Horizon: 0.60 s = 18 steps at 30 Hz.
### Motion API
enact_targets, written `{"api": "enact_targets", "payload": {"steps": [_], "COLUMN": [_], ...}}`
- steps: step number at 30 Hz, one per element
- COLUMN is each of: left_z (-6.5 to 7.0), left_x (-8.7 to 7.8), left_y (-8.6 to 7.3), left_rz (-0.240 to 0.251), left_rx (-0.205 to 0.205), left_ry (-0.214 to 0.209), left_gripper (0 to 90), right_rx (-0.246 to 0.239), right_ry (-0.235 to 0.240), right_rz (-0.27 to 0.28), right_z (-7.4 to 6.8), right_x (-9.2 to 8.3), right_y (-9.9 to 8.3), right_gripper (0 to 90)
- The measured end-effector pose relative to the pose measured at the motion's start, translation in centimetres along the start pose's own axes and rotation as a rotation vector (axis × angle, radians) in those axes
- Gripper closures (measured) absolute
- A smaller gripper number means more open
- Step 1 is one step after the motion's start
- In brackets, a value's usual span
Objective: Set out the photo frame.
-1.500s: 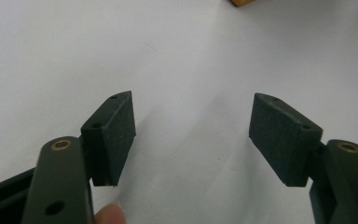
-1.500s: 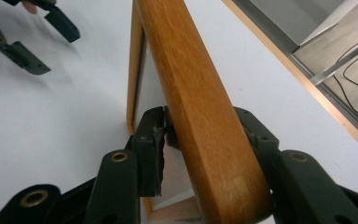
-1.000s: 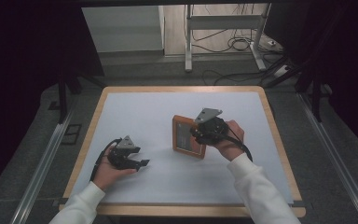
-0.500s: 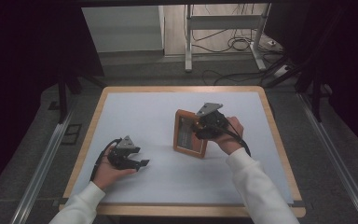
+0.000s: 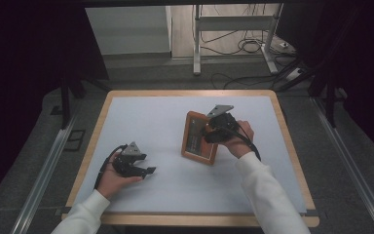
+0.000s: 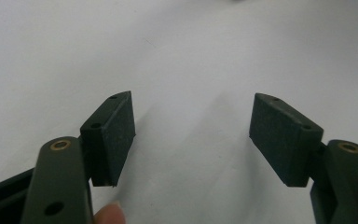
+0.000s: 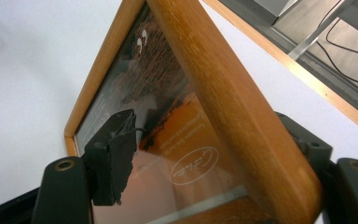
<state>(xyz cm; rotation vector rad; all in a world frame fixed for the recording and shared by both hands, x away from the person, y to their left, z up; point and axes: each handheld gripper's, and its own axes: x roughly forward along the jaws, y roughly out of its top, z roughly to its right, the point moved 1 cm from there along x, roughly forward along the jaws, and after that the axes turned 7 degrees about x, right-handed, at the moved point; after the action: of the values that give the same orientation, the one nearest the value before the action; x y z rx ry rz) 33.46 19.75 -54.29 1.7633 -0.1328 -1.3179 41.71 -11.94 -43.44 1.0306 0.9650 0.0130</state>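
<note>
The wooden picture frame (image 5: 199,137) lies near the middle of the white table (image 5: 146,122). The right gripper (image 5: 213,132) straddles its edge, jaws just opening, pads off it. The left gripper (image 5: 143,170) rests apart, jaws wide.

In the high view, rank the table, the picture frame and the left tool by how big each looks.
1. Table, by far the largest.
2. Picture frame.
3. Left tool, a bit smaller than the frame; it lies nearer the camera, so that gap is unsure.
</note>
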Motion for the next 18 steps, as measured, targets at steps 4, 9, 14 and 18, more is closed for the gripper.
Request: {"api": "enact_targets", "payload": {"steps": [4, 9, 14, 18], "left_z": [0.0, 0.0, 0.1, 0.2], "left_x": [0.0, 0.0, 0.0, 0.0], "left_y": [0.0, 0.0, 0.0, 0.1], "left_rz": [-0.001, 0.002, 0.006, 0.004], "left_rx": [0.003, 0.001, 0.001, 0.004], "left_ry": [0.001, 0.001, 0.003, 0.002], "left_gripper": [30.8, 30.8, 30.9, 31.0], "right_rx": [0.018, 0.077, 0.151, 0.163], "right_ry": [-0.015, -0.031, -0.004, -0.017], "right_rz": [0.012, 0.062, 0.12, 0.139], "right_z": [0.0, 0.5, 1.0, 0.8], "right_x": [0.0, -0.9, -2.6, -3.9], "right_y": [-0.2, -0.5, -1.4, -3.1], "right_gripper": [24.6, 18.8, 18.8, 18.8]}}
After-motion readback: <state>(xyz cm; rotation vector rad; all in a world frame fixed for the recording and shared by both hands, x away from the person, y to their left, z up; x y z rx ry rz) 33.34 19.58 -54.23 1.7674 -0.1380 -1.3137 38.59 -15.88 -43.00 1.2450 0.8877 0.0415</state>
